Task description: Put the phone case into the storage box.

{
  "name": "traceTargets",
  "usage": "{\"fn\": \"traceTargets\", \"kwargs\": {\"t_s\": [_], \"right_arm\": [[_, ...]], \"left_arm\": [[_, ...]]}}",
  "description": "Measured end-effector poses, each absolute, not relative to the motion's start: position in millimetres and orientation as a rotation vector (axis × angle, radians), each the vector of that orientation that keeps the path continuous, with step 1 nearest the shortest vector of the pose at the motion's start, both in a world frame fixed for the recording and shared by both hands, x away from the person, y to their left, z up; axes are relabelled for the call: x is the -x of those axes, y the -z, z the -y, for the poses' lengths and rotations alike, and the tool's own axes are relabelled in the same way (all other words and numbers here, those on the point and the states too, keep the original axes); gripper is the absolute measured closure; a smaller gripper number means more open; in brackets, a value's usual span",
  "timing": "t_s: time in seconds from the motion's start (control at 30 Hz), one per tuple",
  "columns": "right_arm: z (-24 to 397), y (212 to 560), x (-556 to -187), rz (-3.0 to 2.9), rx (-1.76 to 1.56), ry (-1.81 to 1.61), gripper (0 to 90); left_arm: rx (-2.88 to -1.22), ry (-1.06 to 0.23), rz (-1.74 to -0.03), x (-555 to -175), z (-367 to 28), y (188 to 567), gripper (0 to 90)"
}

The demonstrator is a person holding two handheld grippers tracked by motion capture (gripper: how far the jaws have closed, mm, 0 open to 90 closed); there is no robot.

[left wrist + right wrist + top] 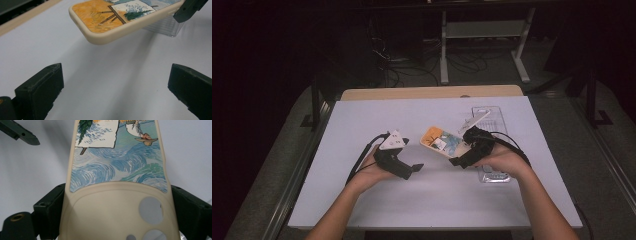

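**Painted phone case held above a white table**

A cream phone case with a painted scene in orange, blue and green is held off the table, near its centre. The right gripper clamps it at the camera-hole end: in the right gripper view the case sits between the two black jaws, which press against its long edges. The rest of the case reaches out toward the left gripper, which is held just beside it with nothing in its grasp. In the left gripper view the jaws stand wide apart over bare table, and the orange corner of the case hangs above and beyond them, casting a soft shadow.

Under the right hand lies a clear plastic package, flat on the table, with a white strip lying tilted across its far end. The left hand rests low over the table, a black cable looping back from its gripper.

The table has a smooth white top, with a light wooden edge along its far side. The room beyond is dark. On the grey floor behind the table stands a white metal frame, with tangled black cables beside it.
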State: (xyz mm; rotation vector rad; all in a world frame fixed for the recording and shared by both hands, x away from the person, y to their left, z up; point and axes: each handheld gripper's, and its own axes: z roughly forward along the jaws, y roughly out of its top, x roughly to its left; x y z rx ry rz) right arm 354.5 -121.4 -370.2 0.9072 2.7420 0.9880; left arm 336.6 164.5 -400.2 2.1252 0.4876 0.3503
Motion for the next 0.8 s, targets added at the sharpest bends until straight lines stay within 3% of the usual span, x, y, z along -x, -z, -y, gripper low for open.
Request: {"fn": "traceTargets", "kwargs": {"t_s": [0.8], "right_arm": [[121,371,-354,-2.745,-0.889,-0.982,10.0]], "left_arm": [[-2.220,-0.599,-0.276,-321,-152,399,0.0]]}}
